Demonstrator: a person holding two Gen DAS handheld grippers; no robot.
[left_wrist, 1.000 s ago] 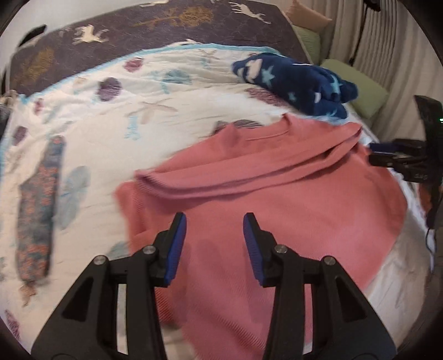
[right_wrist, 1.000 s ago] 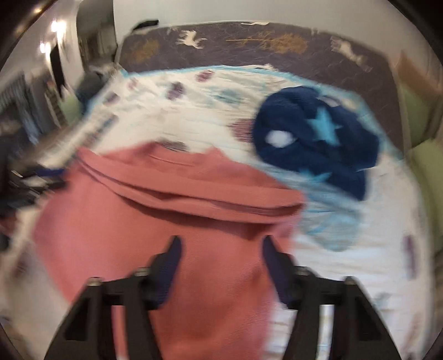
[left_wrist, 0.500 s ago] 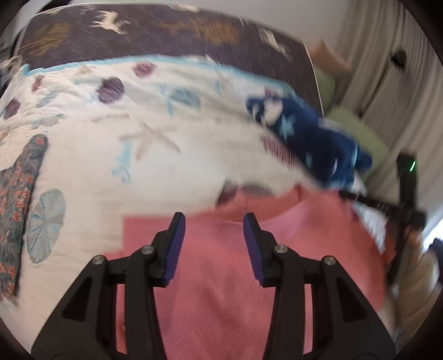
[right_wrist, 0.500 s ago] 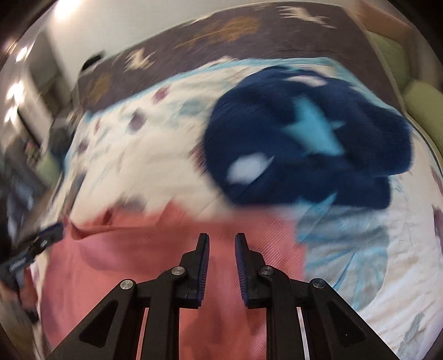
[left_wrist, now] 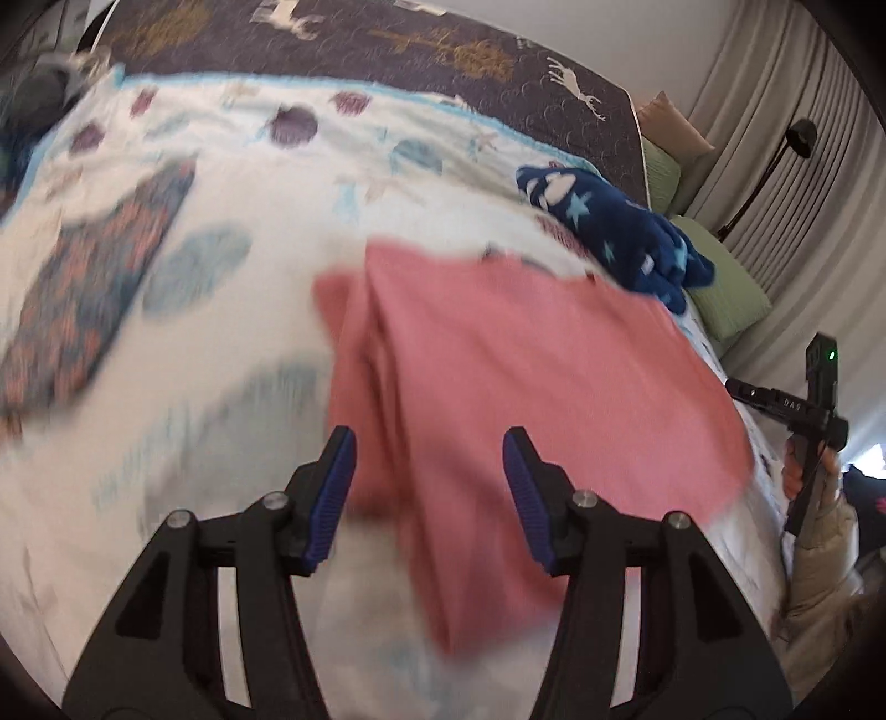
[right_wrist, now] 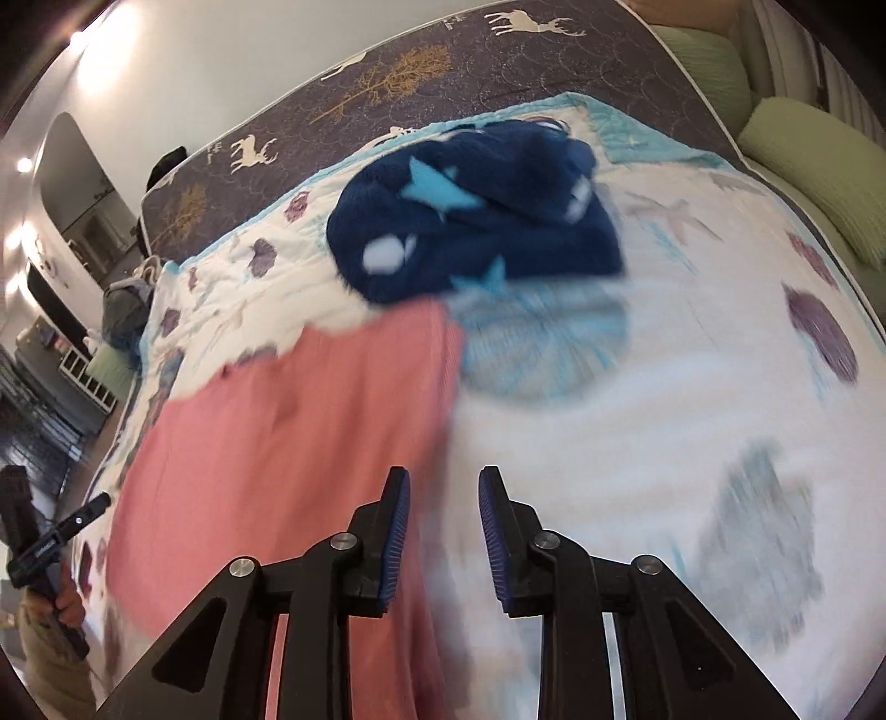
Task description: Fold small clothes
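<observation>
A pink garment (left_wrist: 526, 360) lies folded flat on the white patterned quilt (left_wrist: 194, 332); it also shows in the right wrist view (right_wrist: 288, 421). My left gripper (left_wrist: 429, 487) is open and empty, hovering over the garment's near left edge. My right gripper (right_wrist: 443, 526) is open and empty, above the garment's right edge where it meets the quilt (right_wrist: 664, 415). A crumpled dark blue star-print garment (left_wrist: 614, 232) lies beyond the pink one, also in the right wrist view (right_wrist: 476, 210).
A folded floral dark garment (left_wrist: 94, 288) lies on the quilt at left. A dark deer-print headboard cover (left_wrist: 387, 50) runs along the far side. Green cushions (left_wrist: 725, 288) sit at the right. The other hand-held gripper (left_wrist: 803, 410) shows at the bed's right edge.
Both grippers have swung outward to the garment's side edges. The right gripper, nearly shut half a second ago, has opened. The pink garment's top now lies folded down, flatter.
</observation>
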